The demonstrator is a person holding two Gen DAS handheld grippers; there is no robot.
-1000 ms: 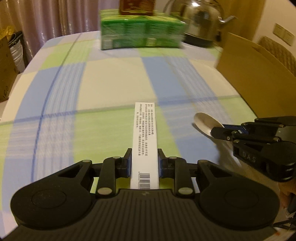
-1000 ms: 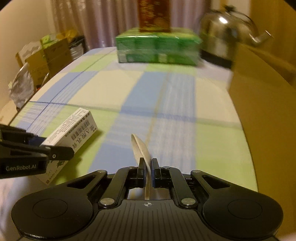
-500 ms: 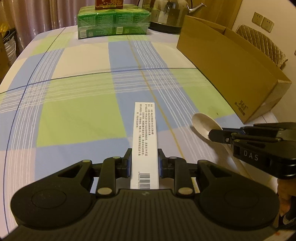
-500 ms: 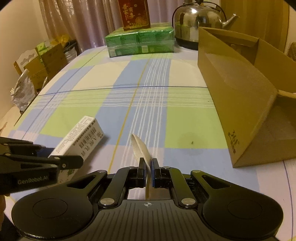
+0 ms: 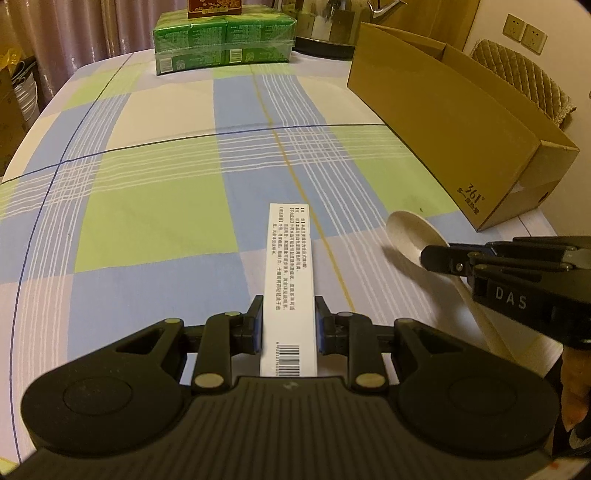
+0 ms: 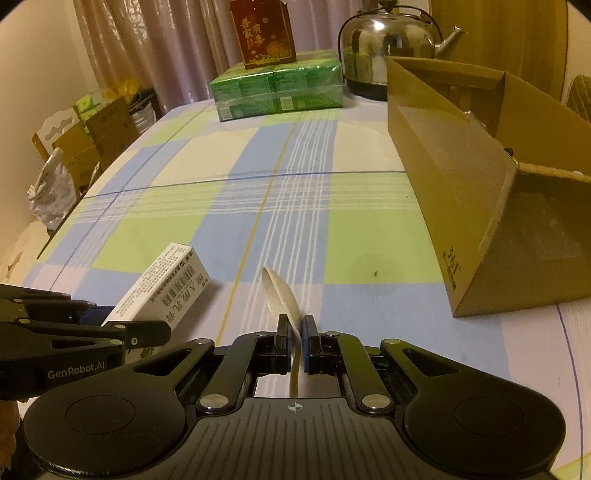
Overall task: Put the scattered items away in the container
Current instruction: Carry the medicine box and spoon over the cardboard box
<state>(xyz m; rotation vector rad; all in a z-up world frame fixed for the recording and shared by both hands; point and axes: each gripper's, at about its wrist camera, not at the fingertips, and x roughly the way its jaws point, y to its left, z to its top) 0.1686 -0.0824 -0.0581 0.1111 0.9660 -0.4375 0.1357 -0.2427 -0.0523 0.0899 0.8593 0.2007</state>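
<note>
My left gripper [image 5: 289, 321] is shut on a long white medicine box [image 5: 291, 266] with black print and a barcode, held over the checked tablecloth. My right gripper [image 6: 294, 334] is shut on the handle of a white spoon [image 6: 282, 295], bowl pointing forward. The spoon [image 5: 413, 232] and the right gripper [image 5: 436, 256] also show at the right of the left wrist view. The white box [image 6: 166, 291] and the left gripper [image 6: 147, 334] show at the left of the right wrist view. The open brown cardboard box [image 6: 480, 173] stands on the table to the right, also in the left wrist view [image 5: 443, 118].
A green shrink-wrapped pack [image 6: 277, 88] with a red carton [image 6: 264, 33] on top and a steel kettle [image 6: 388, 48] stand at the table's far end. Cardboard boxes and bags [image 6: 74, 151] sit off the table's left side. A chair back [image 5: 517, 70] is behind the cardboard box.
Both grippers, each holding its item, have pulled back and swung right, so the cardboard box has come fully into view. The grips have not changed.
</note>
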